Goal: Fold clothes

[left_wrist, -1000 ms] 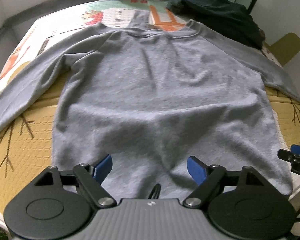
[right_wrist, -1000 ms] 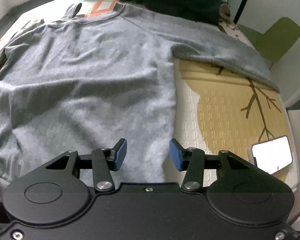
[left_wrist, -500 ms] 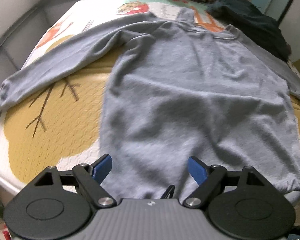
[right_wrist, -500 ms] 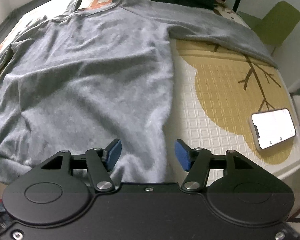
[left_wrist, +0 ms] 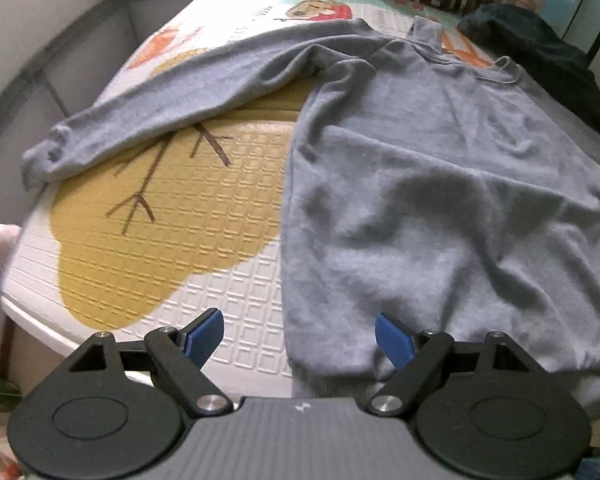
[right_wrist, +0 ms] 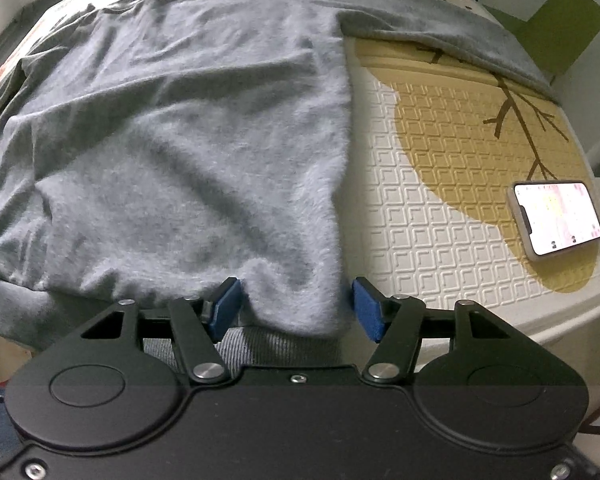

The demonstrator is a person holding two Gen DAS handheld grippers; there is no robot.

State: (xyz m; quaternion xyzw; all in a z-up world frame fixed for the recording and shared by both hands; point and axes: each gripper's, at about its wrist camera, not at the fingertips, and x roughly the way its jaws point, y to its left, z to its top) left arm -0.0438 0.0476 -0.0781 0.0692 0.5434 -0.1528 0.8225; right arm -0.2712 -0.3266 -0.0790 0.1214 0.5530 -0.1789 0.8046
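A grey long-sleeved sweatshirt (left_wrist: pixel 440 184) lies flat, front down the mat, with both sleeves spread out; it also shows in the right wrist view (right_wrist: pixel 188 152). My left gripper (left_wrist: pixel 299 334) is open at the hem's left corner, its jaws wide on either side of the corner. My right gripper (right_wrist: pixel 296 306) is open at the hem's right corner, with the ribbed hem (right_wrist: pixel 284 346) between its blue pads (right_wrist: pixel 228 304). Neither holds cloth.
The sweatshirt lies on a white and yellow embossed mat (left_wrist: pixel 172 216) with a tree print. A phone (right_wrist: pixel 556 218) with a lit screen lies near the mat's right edge. A dark garment (left_wrist: pixel 540 52) is heaped at the back. A green chair (right_wrist: pixel 560 28) stands to the right.
Both grippers have moved back and outward along the hem: the left to the hem's left corner, the right down to its right corner. The sweatshirt has not moved.
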